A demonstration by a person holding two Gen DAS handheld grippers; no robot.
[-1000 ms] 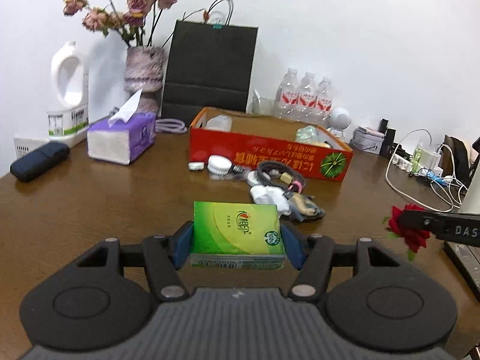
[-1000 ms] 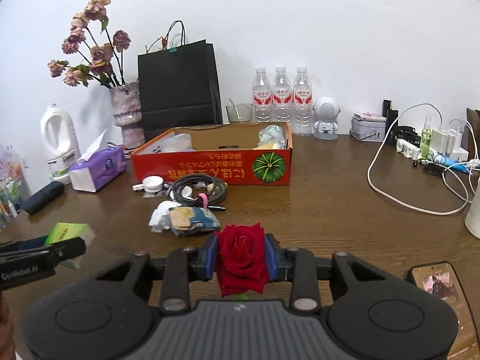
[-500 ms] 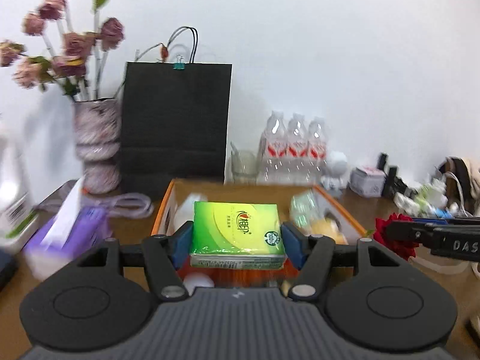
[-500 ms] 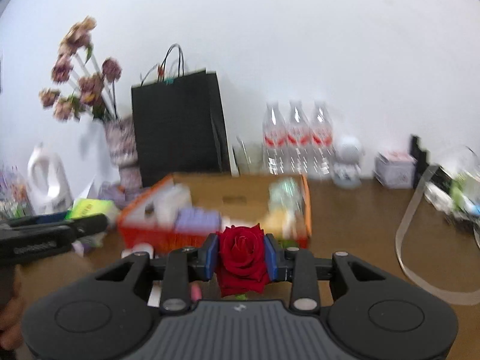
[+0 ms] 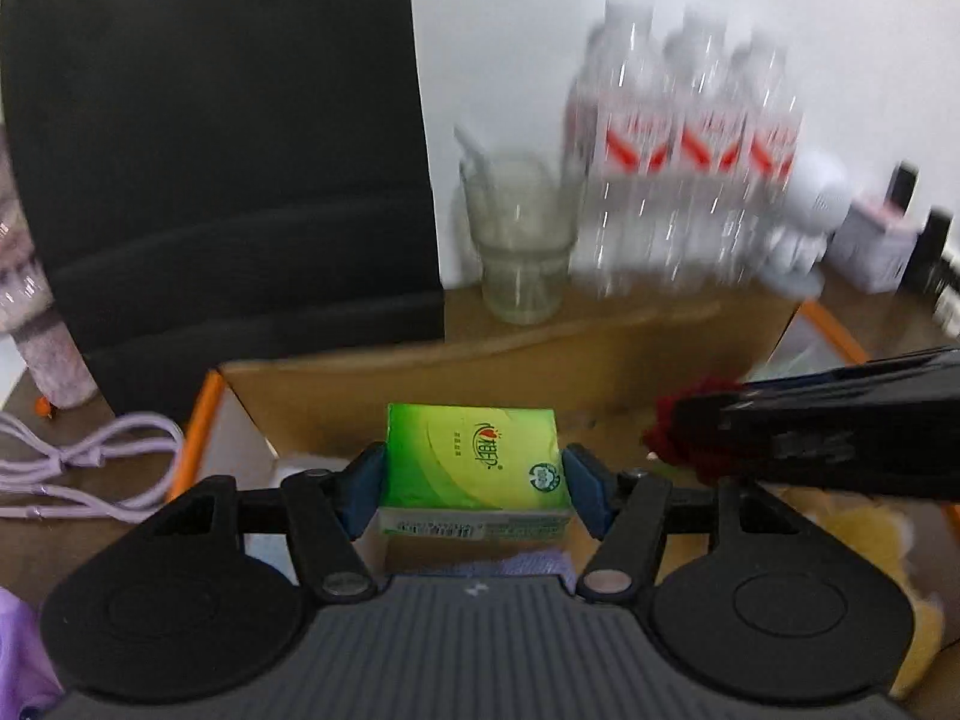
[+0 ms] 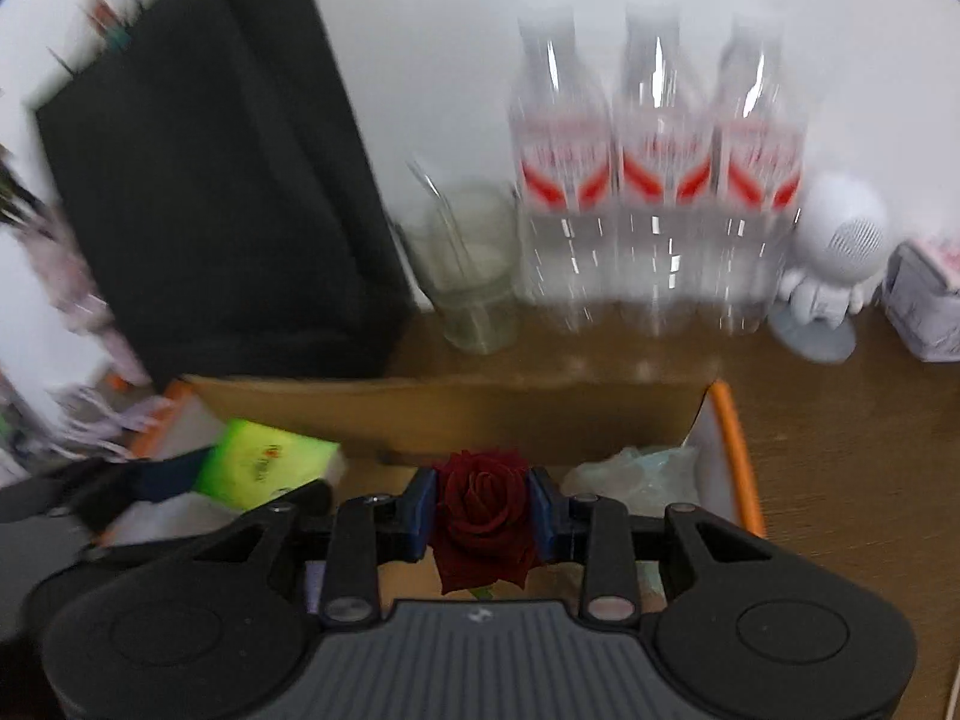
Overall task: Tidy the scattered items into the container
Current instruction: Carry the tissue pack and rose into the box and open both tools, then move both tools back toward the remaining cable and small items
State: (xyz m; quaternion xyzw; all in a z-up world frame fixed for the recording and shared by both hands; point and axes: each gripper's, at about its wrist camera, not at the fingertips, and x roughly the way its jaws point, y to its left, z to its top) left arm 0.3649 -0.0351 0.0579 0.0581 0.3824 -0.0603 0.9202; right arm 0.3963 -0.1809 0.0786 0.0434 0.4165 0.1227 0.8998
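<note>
Both loads hang over the open cardboard box [image 5: 420,384], neither dropped yet. The left hand-held gripper [image 5: 474,483] clamps one green tissue pack [image 5: 474,462] at the box's 9 o'clock side; the right hand-held gripper [image 6: 480,507] pinches one red rose [image 6: 480,504] toward 3 o'clock. Several items already lie inside. Behind, at 12 o'clock: three water bottles [image 6: 654,180], one glass [image 6: 474,270].

The left gripper [image 5: 474,489] has a ribbed dark-grey body at six o'clock, with a tiny white mark on its front edge. Round black housings sit at seven and five o'clock. Black linkage arms carry silver screws and end in blue pads [image 5: 366,489]. The right gripper [image 6: 482,513] is built the same.
</note>
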